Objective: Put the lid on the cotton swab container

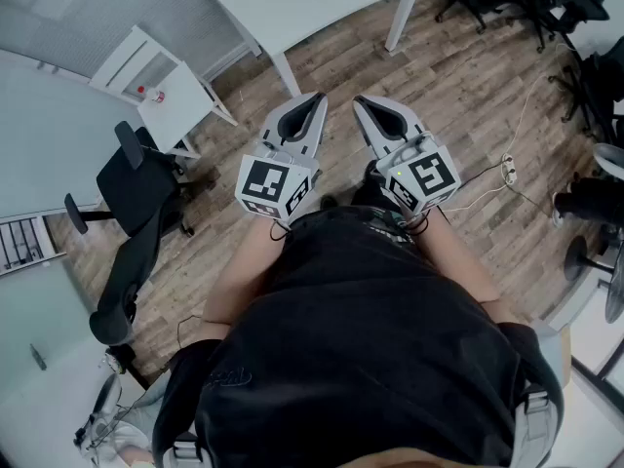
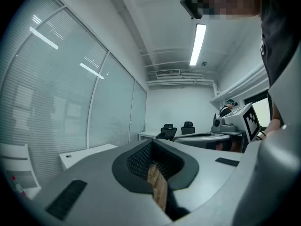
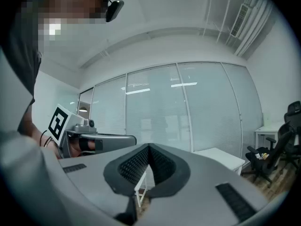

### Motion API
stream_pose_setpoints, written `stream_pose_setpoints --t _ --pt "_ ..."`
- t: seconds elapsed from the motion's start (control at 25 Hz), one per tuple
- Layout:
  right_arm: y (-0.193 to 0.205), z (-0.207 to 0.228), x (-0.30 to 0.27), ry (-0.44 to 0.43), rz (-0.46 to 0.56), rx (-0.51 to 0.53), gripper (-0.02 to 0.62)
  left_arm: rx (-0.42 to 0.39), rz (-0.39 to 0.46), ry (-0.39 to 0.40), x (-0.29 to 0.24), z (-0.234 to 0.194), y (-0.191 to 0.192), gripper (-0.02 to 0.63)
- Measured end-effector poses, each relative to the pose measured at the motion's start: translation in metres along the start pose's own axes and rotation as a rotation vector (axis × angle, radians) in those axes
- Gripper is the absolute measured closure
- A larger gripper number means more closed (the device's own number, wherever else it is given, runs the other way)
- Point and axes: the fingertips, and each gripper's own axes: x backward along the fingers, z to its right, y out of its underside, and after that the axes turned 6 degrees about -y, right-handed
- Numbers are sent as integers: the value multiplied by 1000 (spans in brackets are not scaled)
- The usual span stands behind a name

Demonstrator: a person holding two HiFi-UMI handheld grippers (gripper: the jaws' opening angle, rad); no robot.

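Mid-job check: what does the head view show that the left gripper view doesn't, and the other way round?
Head view only: the marker cube on the left gripper, and a white power strip on the floor. Left gripper view only: the ceiling light and the glass wall. Both: the left gripper and right gripper, jaws together, nothing held.

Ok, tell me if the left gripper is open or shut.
Shut. In the left gripper view, the left gripper has its tips pressed together, and nothing is held between them.
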Motion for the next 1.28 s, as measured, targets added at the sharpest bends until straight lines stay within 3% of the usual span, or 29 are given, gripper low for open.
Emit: stream_pose_setpoints --t 0.52,0.72,0.96,1.28 --pt "14 14 -5 0 -2 -39 572 -13 3 33 -14 1 10 592" --pt "15 37 -7 -9 1 -41 572 -29 -13 5 -40 -2 14 592" --pt "21 90 -4 6 2 -60 572 -22 -19 10 -91 2 18 592" --pt "14 183 2 -39 -17 -36 572 -15 -24 11 -190 19 19 592"
